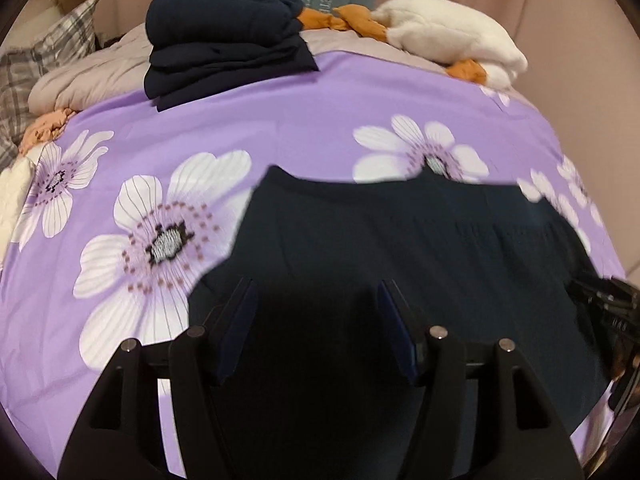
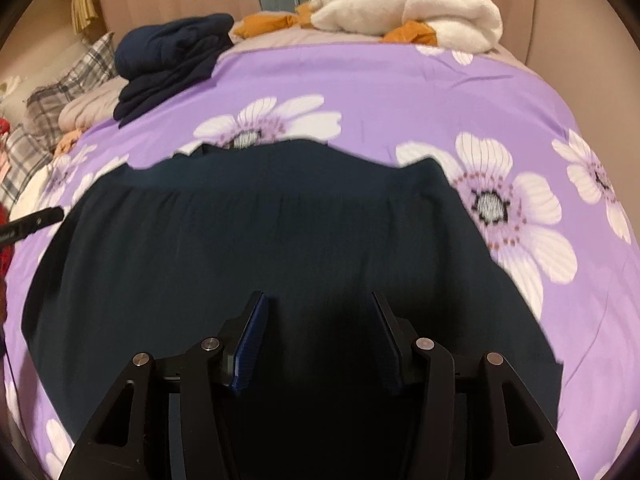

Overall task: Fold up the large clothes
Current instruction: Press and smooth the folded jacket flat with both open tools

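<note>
1. Dark navy garment: spread flat on the near part of the bed, waistband edge toward the far side.
2. Left gripper: above the garment, jaws parted, nothing between them.
3. Right gripper: above the garment, jaws parted, empty.
4. Purple floral bedsheet: beneath the garment.
5. Folded navy clothes: stacked at the far edge.
6. White plush toy: far right, well apart from the stack.

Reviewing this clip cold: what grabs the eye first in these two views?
The purple bedspread with big white flowers fills both views. A dark garment lies spread across it in the foreground, under both grippers. At the far edge sit a folded navy stack and a white plush toy.
</note>
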Available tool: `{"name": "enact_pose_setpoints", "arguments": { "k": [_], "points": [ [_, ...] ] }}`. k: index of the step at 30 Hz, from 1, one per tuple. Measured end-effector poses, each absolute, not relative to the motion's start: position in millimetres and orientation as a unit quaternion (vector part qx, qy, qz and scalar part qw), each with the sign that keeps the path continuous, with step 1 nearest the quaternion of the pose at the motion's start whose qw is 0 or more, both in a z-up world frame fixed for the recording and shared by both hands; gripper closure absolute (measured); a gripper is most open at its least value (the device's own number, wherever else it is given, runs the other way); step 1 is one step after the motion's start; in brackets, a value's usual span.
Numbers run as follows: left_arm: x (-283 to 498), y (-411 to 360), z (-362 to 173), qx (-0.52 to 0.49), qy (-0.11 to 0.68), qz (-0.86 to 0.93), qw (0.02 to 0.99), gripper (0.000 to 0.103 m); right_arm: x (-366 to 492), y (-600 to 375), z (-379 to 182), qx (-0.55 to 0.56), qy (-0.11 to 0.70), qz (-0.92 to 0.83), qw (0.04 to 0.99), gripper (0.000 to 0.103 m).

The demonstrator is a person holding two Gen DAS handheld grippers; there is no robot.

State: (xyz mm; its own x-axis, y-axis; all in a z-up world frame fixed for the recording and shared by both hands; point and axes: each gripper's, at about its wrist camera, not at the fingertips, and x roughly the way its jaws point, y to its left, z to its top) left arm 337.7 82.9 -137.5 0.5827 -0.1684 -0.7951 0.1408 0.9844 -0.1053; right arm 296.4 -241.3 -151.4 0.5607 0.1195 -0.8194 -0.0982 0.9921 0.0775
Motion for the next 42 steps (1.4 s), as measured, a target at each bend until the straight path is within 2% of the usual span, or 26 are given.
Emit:
{"name": "enact_pose_setpoints", "arguments": {
  "k": [2,4,5,16,29,36,42],
  "points": [
    [326,73,-145,0.004,0.45,-0.084,0.889,0.04,293,-240,-155,0.015,0.468,0.058,0.882,0.048],
    [320,69,-152,0.007,0.458,-0.081,0.885,0.032,289,-239,-157,0.014,0.469,0.049,0.882,0.037],
    [318,67,-158,0.003,0.465,-0.083,0.881,0.031,288,-240,-159,0.014,0.469,0.045,0.882,0.036],
    [310,63,-188,0.023,0.477,-0.062,0.876,0.02,286,-255,-167,0.007,0.469,0.021,0.883,0.036],
    [276,77,-172,0.009,0.484,-0.056,0.873,0.02,263,-265,-142,0.017,0.446,-0.02,0.895,0.036],
    [242,68,-160,-0.008,0.462,-0.072,0.884,0.02,228,-258,-120,0.03,0.417,0.027,0.908,0.036],
    [232,47,-178,0.022,0.472,-0.075,0.878,0.02,219,-241,-140,-0.021,0.442,0.037,0.896,0.036]
  ]
}}
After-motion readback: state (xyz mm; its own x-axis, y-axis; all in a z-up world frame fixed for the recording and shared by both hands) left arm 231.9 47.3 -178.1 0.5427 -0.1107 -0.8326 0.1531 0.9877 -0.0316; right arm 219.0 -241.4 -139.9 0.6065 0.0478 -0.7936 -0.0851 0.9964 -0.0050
